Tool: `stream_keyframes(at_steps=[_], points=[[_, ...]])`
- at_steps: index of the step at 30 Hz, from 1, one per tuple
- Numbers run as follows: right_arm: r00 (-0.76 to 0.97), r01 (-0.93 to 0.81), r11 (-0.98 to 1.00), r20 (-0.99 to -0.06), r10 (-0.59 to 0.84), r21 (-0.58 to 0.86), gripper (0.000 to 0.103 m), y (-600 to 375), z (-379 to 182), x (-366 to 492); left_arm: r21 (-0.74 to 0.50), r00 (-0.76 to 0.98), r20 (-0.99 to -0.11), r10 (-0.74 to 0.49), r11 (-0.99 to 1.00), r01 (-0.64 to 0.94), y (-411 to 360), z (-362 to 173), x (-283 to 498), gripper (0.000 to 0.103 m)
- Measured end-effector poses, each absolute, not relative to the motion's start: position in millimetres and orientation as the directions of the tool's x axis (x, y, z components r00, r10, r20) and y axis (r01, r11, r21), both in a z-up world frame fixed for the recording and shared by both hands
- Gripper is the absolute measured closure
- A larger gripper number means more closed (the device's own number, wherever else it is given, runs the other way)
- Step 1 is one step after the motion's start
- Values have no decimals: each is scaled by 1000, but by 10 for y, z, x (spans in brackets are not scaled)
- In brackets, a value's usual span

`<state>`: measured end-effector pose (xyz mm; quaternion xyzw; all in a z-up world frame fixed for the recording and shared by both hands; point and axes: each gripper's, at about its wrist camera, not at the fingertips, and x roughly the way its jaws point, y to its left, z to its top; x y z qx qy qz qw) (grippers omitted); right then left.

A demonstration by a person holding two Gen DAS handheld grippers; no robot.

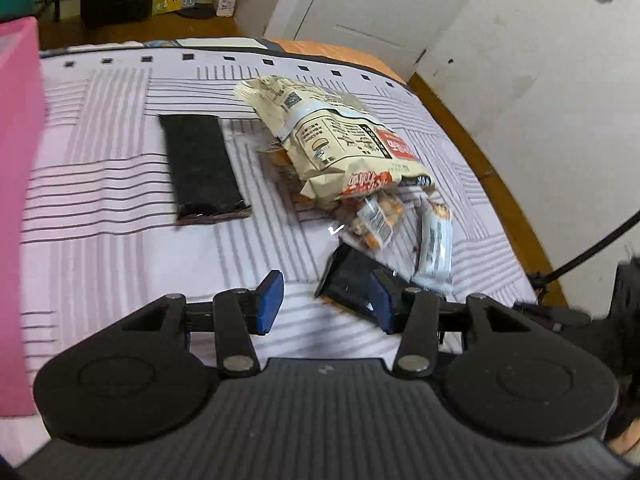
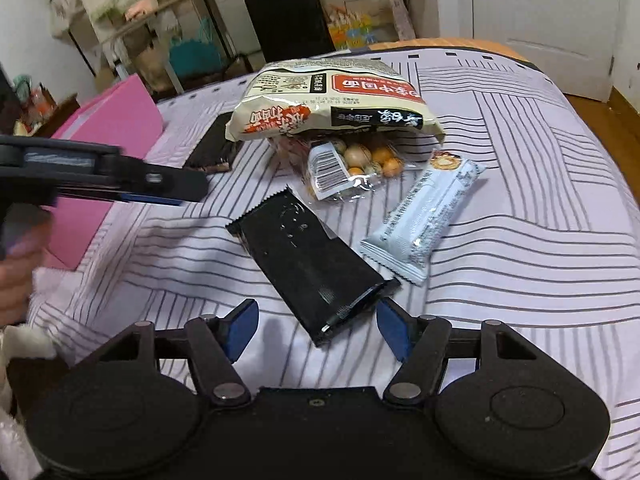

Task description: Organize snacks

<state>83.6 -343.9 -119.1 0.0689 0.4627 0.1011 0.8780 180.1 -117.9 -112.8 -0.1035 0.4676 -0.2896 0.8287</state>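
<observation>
Several snacks lie on a striped bedsheet [image 1: 120, 240]. A big cream snack bag [image 1: 340, 136] [image 2: 332, 100] lies at the back. In front of it are a clear packet of coated nuts [image 1: 372, 220] [image 2: 352, 168] and a pale blue bar [image 1: 436, 248] [image 2: 428, 220]. One black packet [image 1: 202, 168] [image 2: 212, 144] lies to the left. A second black packet [image 1: 344, 280] [image 2: 316, 264] lies nearest. My right gripper [image 2: 318, 330] is open, the packet's near end lying between its blue pads without touching them. My left gripper [image 1: 326, 304] [image 2: 176, 194] is open just left of that packet.
A pink box [image 1: 16, 200] [image 2: 116, 128] stands at the left on the bed. The bed's right edge drops to a wooden floor [image 1: 480, 160] by a white door [image 1: 380, 8]. A black suitcase [image 2: 288, 20] and a clothes rack stand beyond the bed.
</observation>
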Motion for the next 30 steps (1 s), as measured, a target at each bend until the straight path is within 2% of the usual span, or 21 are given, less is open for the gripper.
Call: stream_keyframes(at_steps=[7, 9, 13, 15, 20, 25, 30], points=[[655, -101, 994, -749, 105, 51, 33, -3155, -1327, 652, -455, 359, -708, -608, 782, 427, -1488, -1439, 1988, 59], [680, -66, 998, -731, 56, 15, 32, -3076, -1372, 623, -422, 321, -741, -590, 781, 461, -1618, -1506, 1985, 59], [700, -20, 1000, -714, 22, 12, 27, -3025, -1376, 645, -342, 376, -737, -561, 790, 509, -1743, -1529, 1849, 59], [704, 3, 1000, -710, 10, 17, 25, -3017, -1373, 663, -355, 356, -742, -569, 783, 512, -1755, -1527, 1851, 59], [694, 9, 1000, -720, 4, 14, 11, -2942, -1399, 700, -409, 296, -752, -589, 769, 492, -1705, -1498, 1859, 59], [678, 12, 1000, -735, 6, 19, 9, -2850, -1384, 719, -515, 231, -749, -620, 766, 384, -1557, -1456, 1832, 55], [673, -33, 999, -738, 47, 33, 9, -2753, -1277, 668, -501, 251, -762, -597, 789, 356, -1441, -1331, 1675, 55]])
